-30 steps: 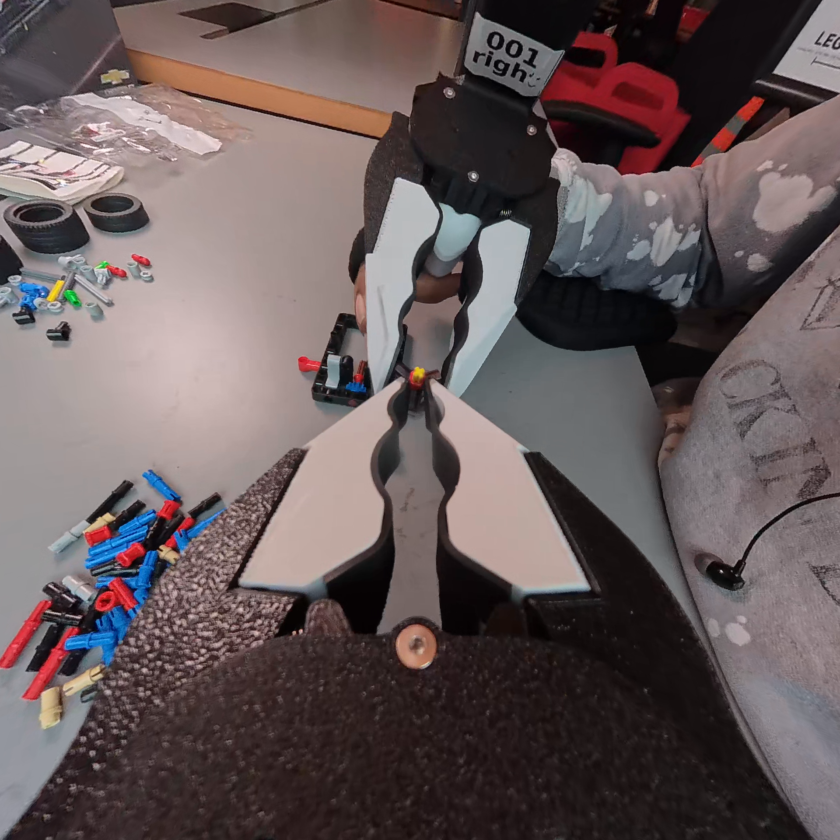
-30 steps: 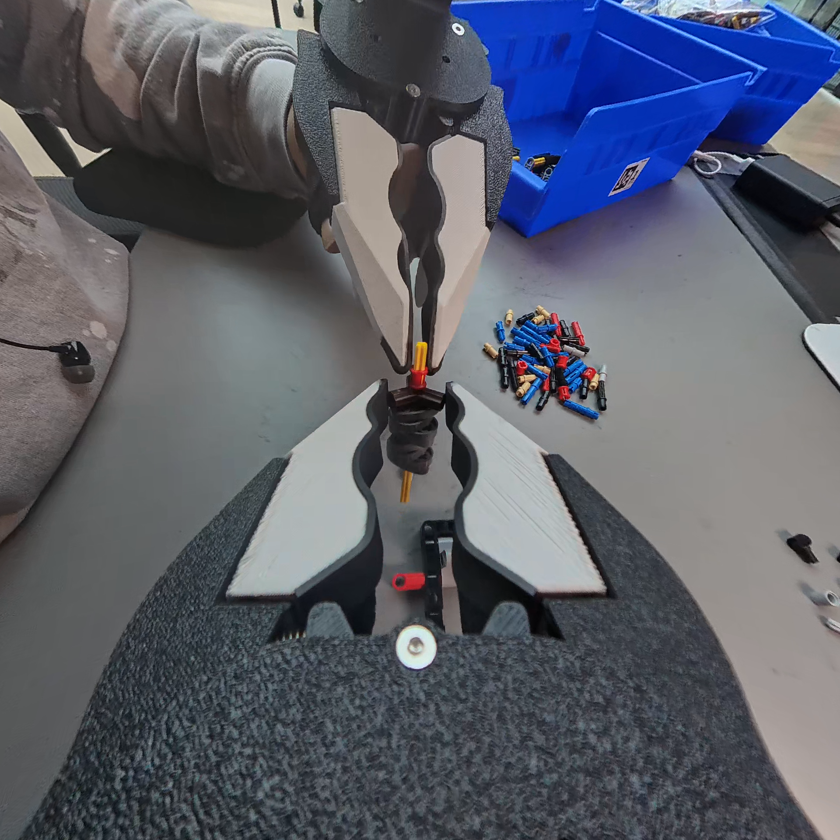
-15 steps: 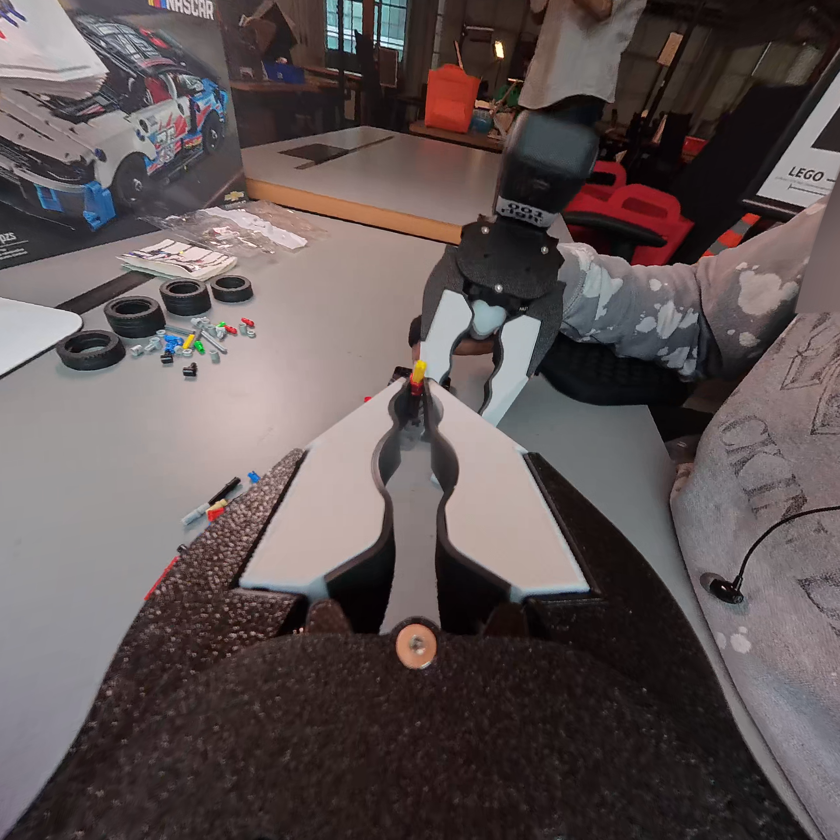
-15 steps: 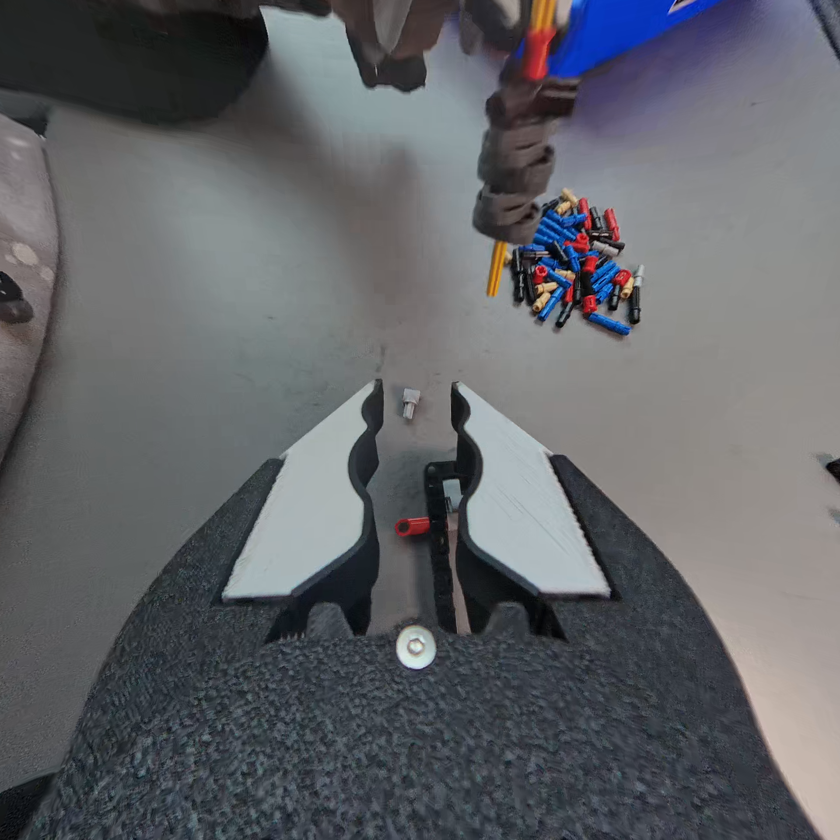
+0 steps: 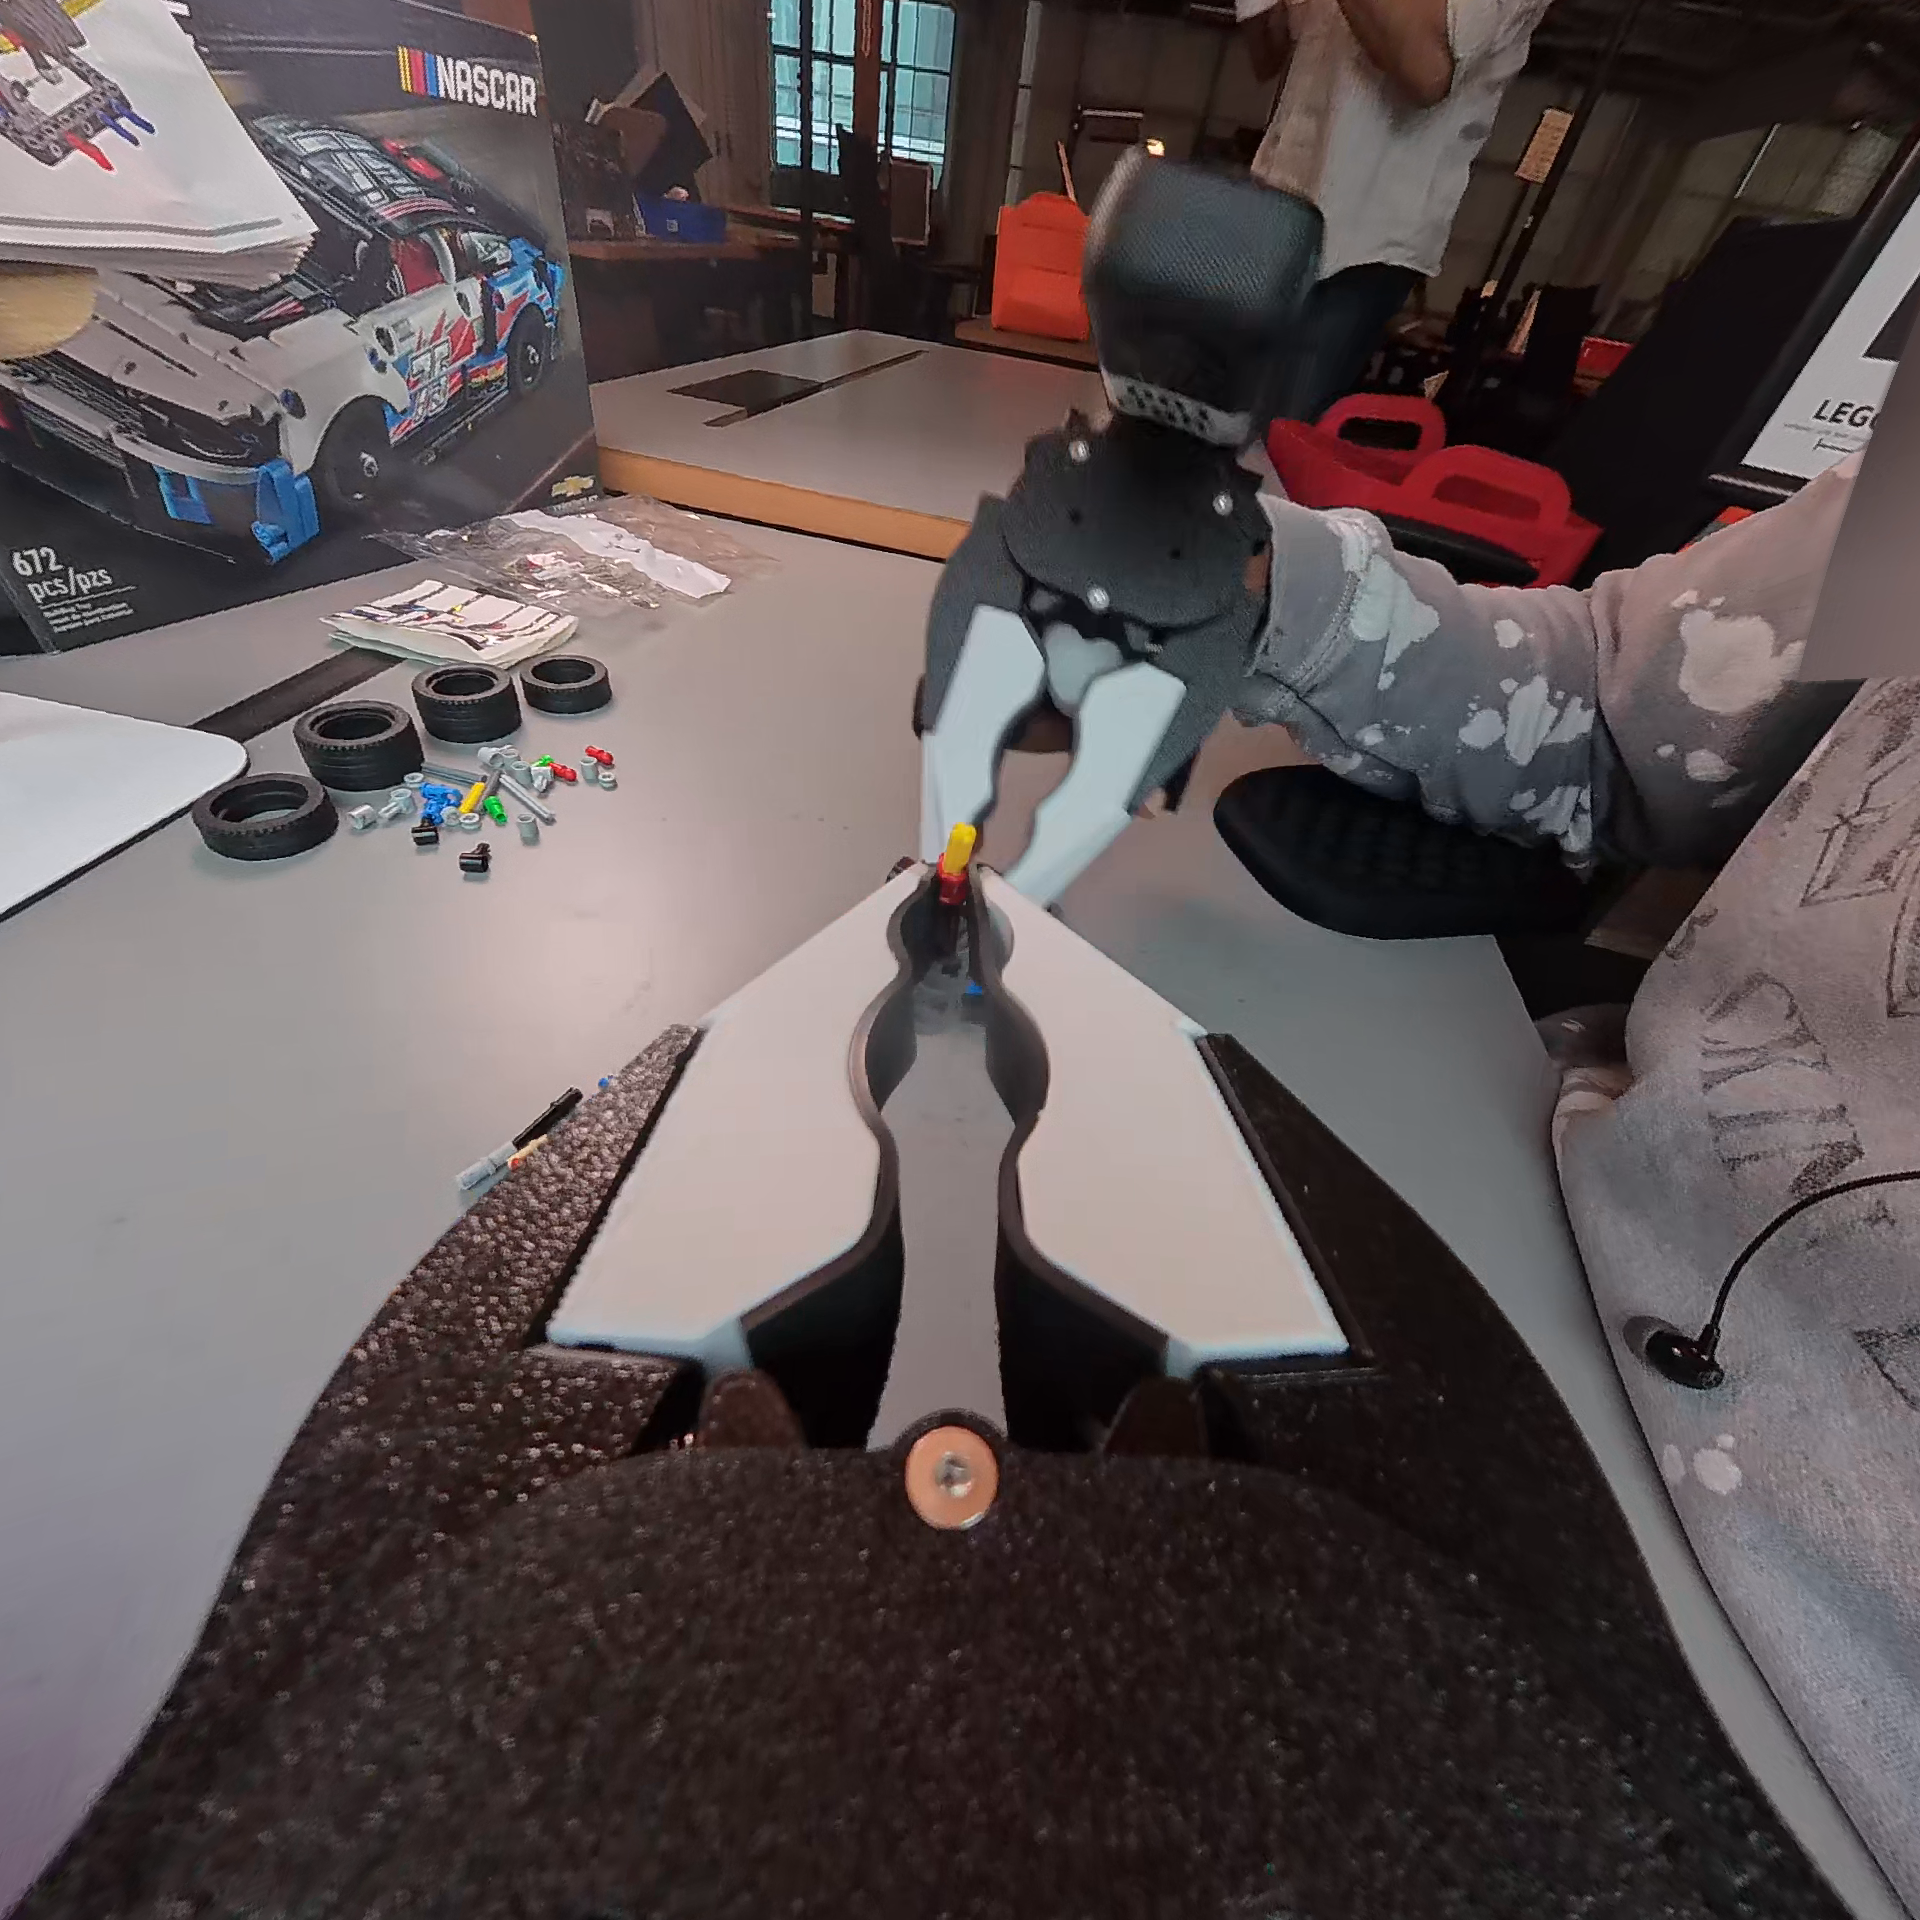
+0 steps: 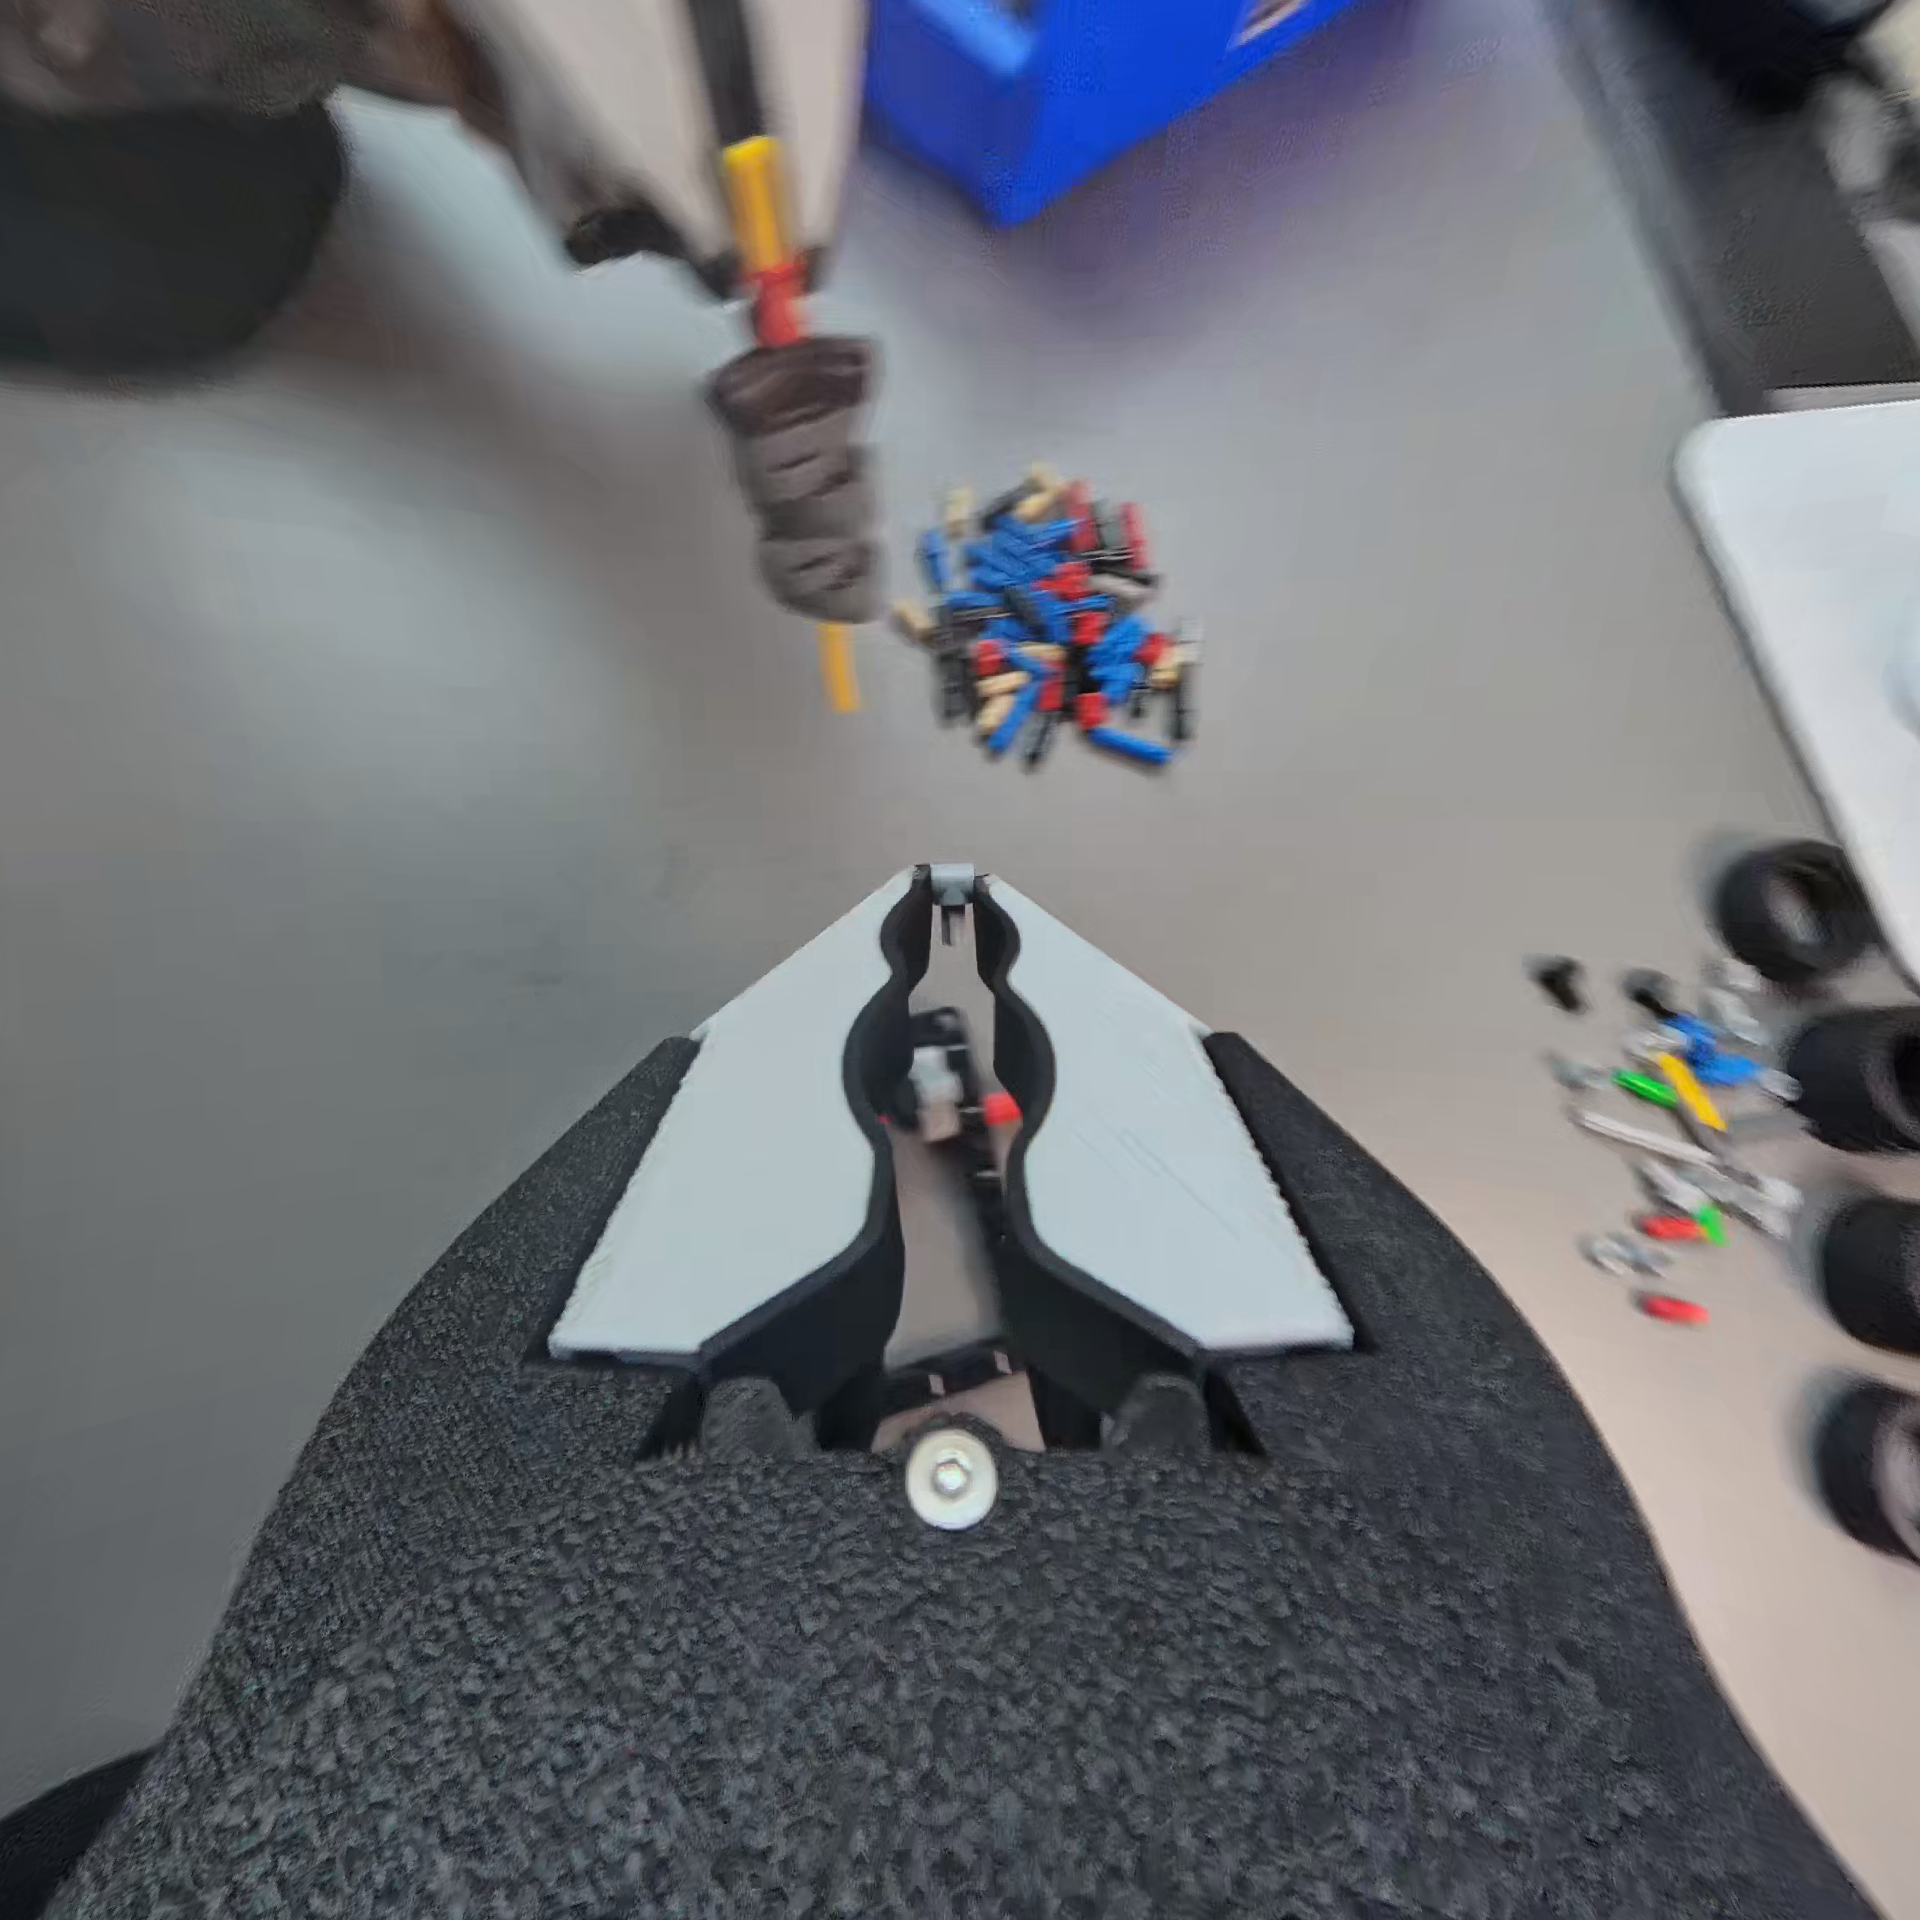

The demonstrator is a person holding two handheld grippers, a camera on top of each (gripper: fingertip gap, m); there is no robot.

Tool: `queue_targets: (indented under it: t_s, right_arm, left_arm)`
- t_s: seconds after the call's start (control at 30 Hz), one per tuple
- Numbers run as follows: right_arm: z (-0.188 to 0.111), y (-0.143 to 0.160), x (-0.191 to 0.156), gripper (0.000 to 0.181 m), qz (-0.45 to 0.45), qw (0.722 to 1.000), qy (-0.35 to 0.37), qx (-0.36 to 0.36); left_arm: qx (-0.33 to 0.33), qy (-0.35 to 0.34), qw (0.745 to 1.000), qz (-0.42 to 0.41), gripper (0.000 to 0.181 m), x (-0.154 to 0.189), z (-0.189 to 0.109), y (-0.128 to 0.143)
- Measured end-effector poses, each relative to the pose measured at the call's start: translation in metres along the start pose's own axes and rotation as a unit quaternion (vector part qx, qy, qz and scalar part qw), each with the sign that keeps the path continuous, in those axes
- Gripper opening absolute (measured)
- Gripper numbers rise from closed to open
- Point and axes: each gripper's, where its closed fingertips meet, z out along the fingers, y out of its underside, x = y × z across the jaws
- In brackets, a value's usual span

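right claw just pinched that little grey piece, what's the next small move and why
Probably lift the right claw and carry the small grey piece toward the yellow axle, which the left claw holds off the table with a red bush and dark twisted part on it. The grey piece is already pinched at the tips, and the axle's lower end looks bare.

Left tongs point(image 5: 951, 883) closed at tips, pinching small part, held level above table. Right tongs point(image 6: 951, 883) closed on tiny grey piece. In left wrist view, right tongs point(image 5: 997, 852) point down, far side, tips just beyond left tips; bleach-spotted grey sleeve point(image 5: 1507, 707) extends right.
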Motion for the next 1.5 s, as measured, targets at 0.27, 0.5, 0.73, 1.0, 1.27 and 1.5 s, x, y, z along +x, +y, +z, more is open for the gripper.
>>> queue_targets:
  t_s: [0.27, 0.5, 0.73, 1.0, 1.27, 1.5]
  right_arm:
    - [-0.007, 0.079, 0.178, 0.008, 0.125, 0.965, 0.228, -0.036]
    - [-0.005, 0.073, 0.184, 0.022, 0.093, 0.962, 0.257, -0.011]
    - [-0.023, -0.017, 0.054, 0.043, 0.028, 0.988, 0.054, 0.141]
    - [-0.018, -0.048, -0.030, 0.044, -0.008, 0.976, -0.050, 0.211]
    - [-0.014, -0.065, -0.049, 0.030, 0.002, 0.965, -0.080, 0.250]
    - [-0.016, -0.058, -0.045, 0.021, 0.019, 0.967, -0.089, 0.238]
  left_arm:
    - [0.015, 0.013, 1.000, -0.005, 0.004, 0.006, 0.002, -0.001]
    - [0.022, 0.018, 0.999, -0.023, 0.004, 0.002, 0.004, 0.004]
    - [0.059, 0.043, 0.996, -0.052, 0.004, 0.005, 0.000, -0.005]
    - [0.081, 0.068, 0.992, -0.064, 0.004, 0.014, 0.004, -0.009]
    - [0.088, 0.083, 0.990, -0.067, 0.004, 0.021, 0.008, -0.010]
    - [0.070, 0.082, 0.993, -0.057, 0.005, 0.021, 0.009, -0.004]
